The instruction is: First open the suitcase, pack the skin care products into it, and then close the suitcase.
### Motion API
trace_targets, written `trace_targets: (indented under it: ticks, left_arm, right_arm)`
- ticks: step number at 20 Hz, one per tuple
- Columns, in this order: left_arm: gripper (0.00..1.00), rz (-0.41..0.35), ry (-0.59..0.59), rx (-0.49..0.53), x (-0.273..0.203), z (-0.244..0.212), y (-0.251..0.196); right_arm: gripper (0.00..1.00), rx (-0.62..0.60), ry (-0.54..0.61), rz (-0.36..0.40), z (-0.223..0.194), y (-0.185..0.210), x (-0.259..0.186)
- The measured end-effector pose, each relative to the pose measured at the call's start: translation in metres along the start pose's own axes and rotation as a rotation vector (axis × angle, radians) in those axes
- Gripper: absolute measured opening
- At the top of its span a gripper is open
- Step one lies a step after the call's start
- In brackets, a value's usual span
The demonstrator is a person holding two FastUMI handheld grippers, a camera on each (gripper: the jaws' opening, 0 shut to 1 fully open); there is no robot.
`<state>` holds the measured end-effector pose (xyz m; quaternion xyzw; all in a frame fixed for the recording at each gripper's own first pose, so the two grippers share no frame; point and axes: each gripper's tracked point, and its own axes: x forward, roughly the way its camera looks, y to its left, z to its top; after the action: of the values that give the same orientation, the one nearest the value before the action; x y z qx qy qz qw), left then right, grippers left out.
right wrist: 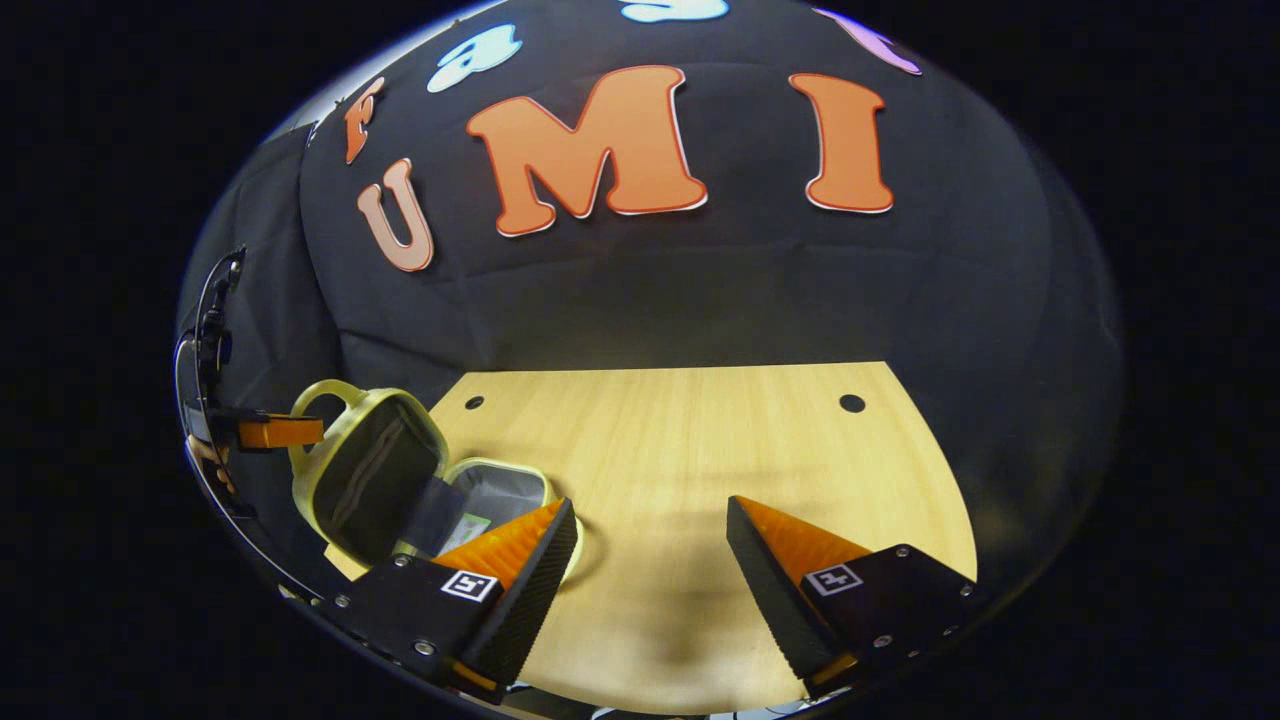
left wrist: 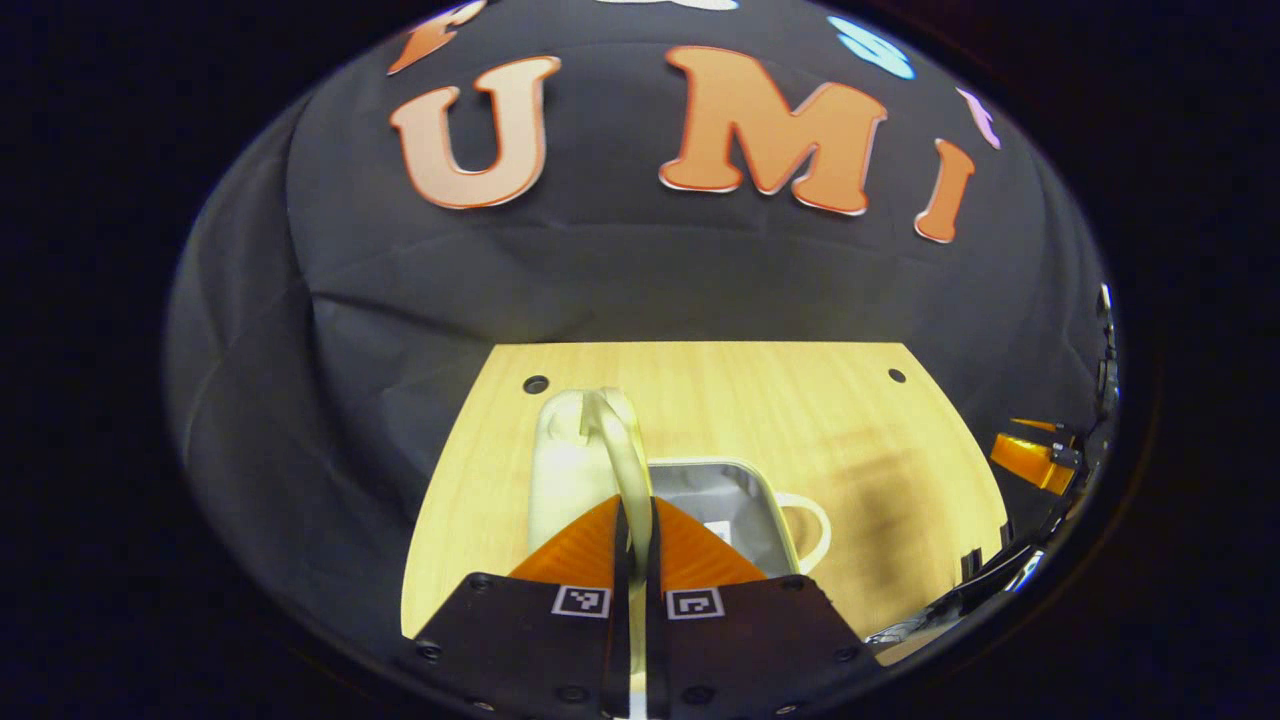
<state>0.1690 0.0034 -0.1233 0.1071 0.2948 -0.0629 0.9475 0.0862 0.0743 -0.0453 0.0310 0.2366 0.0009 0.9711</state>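
Left hand-held gripper (left wrist: 632,520) clamps the raised suitcase lid (left wrist: 628,470); right hand-held gripper (right wrist: 650,540), fingers apart, hovers over the table (right wrist: 700,440)

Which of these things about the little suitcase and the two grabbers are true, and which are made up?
1. The suitcase is open. True.
2. The right gripper squeezes a bottle. False: its fingers are spread apart with nothing between them.
3. The left gripper is pinched on the suitcase lid. True: both fingers press on its rim.
4. The suitcase sits on the floor. False: it rests on the wooden table.
5. The lid is lying flat. False: it stands raised.
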Motion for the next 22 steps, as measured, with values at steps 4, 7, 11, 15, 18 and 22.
trace_targets:
  ticks: [4, 7, 11, 15, 18, 22]
  left_arm:
    - [0.06, -0.07, 0.029, 0.069, 0.023, -0.012, -0.07]
    - [0.06, -0.132, 0.073, 0.067, 0.045, -0.03, -0.117]
    - [0.07, -0.199, 0.116, 0.112, 0.071, -0.062, -0.16]
    - [0.06, -0.23, 0.19, 0.104, 0.09, -0.09, -0.179]
    - [0.08, -0.218, 0.235, 0.121, 0.104, -0.109, -0.187]
    - [0.11, -0.179, 0.241, 0.17, 0.103, -0.113, -0.189]
  right_arm:
    - [0.96, 0.013, -0.006, -0.03, -0.008, -0.038, -0.014]
    - [0.96, 0.024, -0.001, -0.046, -0.022, -0.061, -0.022]
    - [0.96, 0.032, 0.012, -0.062, -0.044, -0.08, -0.025]
    - [0.96, 0.025, 0.041, -0.062, -0.057, -0.086, -0.021]
    - [0.96, 0.011, 0.056, -0.054, -0.063, -0.084, -0.017]
    - [0.96, 0.017, 0.081, -0.031, -0.072, -0.081, -0.014]
